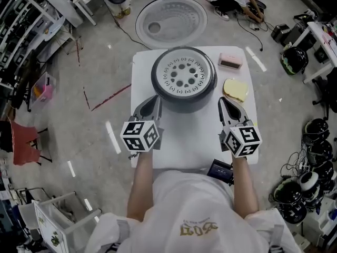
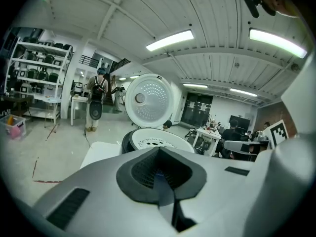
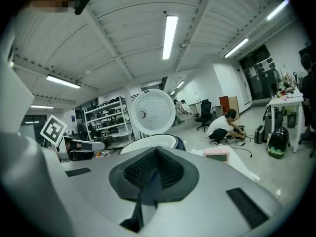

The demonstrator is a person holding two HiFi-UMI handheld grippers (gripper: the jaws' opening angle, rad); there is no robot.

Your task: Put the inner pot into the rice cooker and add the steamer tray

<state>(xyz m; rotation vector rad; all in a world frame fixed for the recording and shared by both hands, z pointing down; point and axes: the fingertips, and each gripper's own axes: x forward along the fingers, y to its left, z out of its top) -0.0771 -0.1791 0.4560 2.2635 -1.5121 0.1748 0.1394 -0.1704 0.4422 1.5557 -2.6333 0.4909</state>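
A person is holding the left gripper and right gripper just short of the round, dark-walled rice cooker, one on each side, both sets of ribbed black pads clenched together and grasping nothing. The white steamer tray, a flat disc pierced with rings of round holes, is sitting in the cooker's mouth at the far middle of the square white table. The cooker's dimpled circular lid is standing open behind it. A pink rectangular box and a soft-looking yellow pad are lying to the right.
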